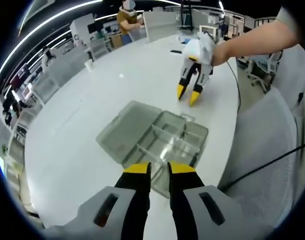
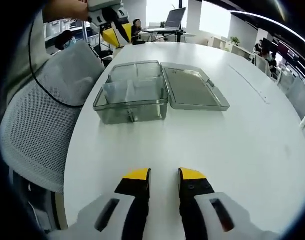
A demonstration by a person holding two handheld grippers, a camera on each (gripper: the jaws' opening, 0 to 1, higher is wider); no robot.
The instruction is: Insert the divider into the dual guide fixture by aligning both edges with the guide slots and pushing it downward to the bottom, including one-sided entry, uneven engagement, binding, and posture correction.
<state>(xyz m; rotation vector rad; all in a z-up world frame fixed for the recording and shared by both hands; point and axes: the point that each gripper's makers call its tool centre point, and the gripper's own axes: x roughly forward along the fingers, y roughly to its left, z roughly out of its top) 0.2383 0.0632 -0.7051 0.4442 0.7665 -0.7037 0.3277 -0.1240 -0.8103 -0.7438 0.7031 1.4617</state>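
Observation:
A clear plastic box [image 1: 178,134] with its lid [image 1: 123,130] folded open lies on the white table [image 1: 92,125], just beyond my left gripper [image 1: 160,169]. That gripper's jaws stand slightly apart with nothing between them. Clear divider panels [image 1: 160,136] cross the inside of the box. In the right gripper view the same box [image 2: 132,102] sits ahead, its lid [image 2: 192,90] flat to the right, and a translucent divider [image 2: 135,90] stands in it. My right gripper [image 2: 165,175] hovers over bare table, open and empty. The right gripper [image 1: 188,94] hangs beyond the box, and the left gripper [image 2: 111,30] appears at top left.
A grey mesh chair [image 1: 272,145] [image 2: 37,125] stands against the table edge beside the box, with a black cable [image 1: 272,160] draped over it. Desks, monitors and a seated person [image 1: 127,20] fill the room beyond the table.

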